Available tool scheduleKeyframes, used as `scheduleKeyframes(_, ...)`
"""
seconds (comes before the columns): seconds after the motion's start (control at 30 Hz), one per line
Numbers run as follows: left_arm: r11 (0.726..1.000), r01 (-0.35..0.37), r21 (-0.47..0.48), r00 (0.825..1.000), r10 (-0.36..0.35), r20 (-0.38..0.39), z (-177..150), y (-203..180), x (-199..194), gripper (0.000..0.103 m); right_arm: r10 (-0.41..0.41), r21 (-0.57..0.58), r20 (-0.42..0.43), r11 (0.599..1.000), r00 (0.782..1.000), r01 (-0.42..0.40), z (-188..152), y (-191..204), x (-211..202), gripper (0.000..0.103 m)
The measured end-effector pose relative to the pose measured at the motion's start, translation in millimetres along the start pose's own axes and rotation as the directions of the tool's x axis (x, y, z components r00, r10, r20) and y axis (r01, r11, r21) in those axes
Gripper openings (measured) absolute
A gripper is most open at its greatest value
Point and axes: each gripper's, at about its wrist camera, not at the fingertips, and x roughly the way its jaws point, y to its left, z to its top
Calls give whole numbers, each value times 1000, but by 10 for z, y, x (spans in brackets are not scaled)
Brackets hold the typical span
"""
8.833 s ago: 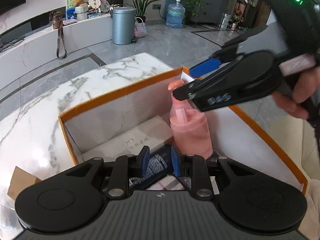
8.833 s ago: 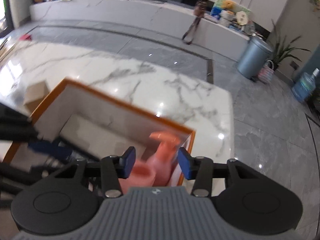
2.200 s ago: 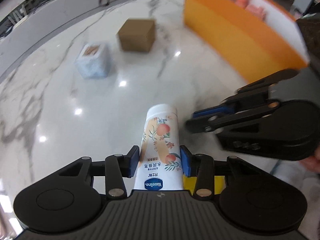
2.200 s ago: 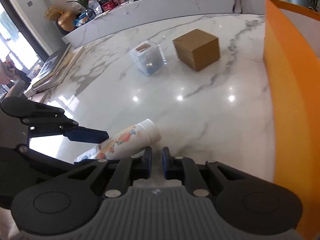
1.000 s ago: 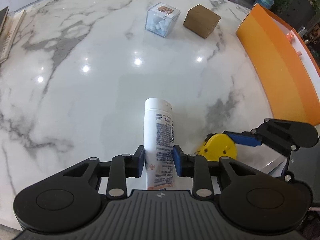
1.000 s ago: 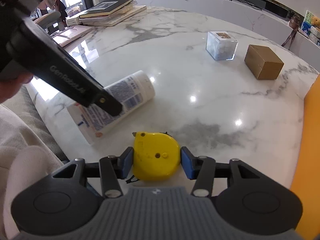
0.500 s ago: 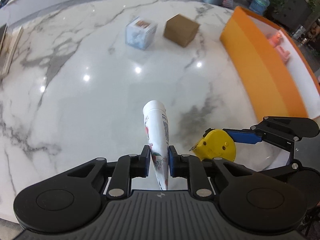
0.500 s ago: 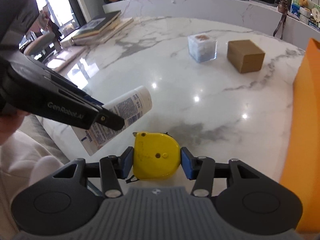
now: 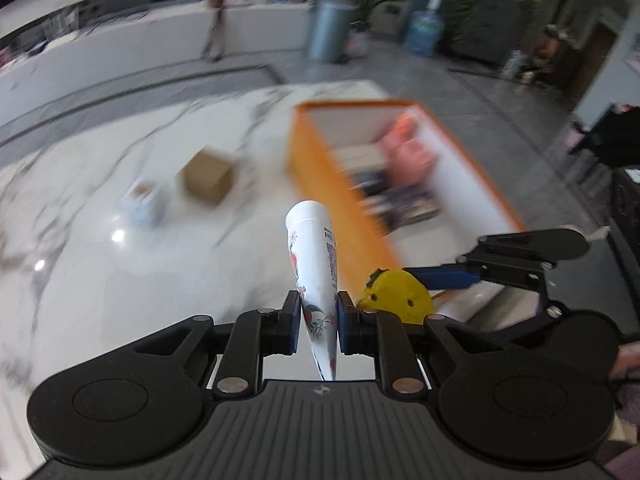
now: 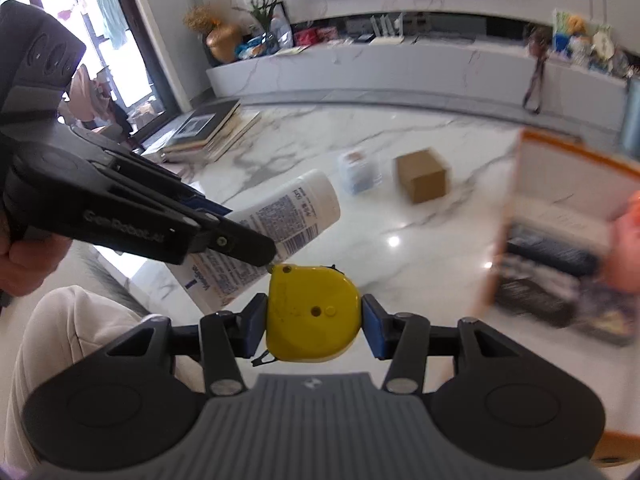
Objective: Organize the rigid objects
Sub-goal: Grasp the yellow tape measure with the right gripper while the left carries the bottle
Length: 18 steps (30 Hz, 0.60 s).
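Two objects are being carried at once toward the box [image 9: 308,148], one in each hand-held gripper. The tube [image 9: 314,256] is being pinched in the left hand-held gripper [image 9: 319,322], whose jaws are nearly closed on the flat crimped end; the capped end is being left projecting ahead and upward, clear of the tabletop [image 9: 100,280]. The thin end is presumably being gripped because it fits between narrow jaws, though the tube may swing. The tape measure [image 10: 312,314] is being clamped across its flat sides in the right hand-held gripper [image 10: 314,322], with the jaws about half open to suit its width. In the left wrist view it is being held just right of the tube. The open-topped box is lying ahead and right of both hand-held grippers, already being occupied by a pink bottle [image 9: 404,148] and dark items. A brown carton [image 10: 422,176] and a clear cube [image 10: 358,172] are being left on the tabletop, ahead and to the left.
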Motion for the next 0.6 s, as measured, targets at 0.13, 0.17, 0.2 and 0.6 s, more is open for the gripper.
scheduleKeyframes(0.13, 997, 69, 27, 998, -69, 0, 295, -445, 126, 20, -100, 5, -4, 995, 995, 100, 96, -415, -380, 51)
scheduleKeyframes(0.17, 997, 73, 33, 997, -73, -6, 360, -541, 188, 20, -130, 13, -7, 991, 991, 130, 119, -534, -455, 51)
scheduleKeyframes(0.2, 996, 81, 48, 997, -81, -10, 413, -635, 257, 20, -161, 15, -9, 987, 987, 161, 133, -648, -531, 51)
scheduleKeyframes(0.6, 978, 74, -195, 970, -116, -215, 654, -963, 1561, 20, -319, 11, -68, 947, 945, 320, 77, -1435, -592, 51)
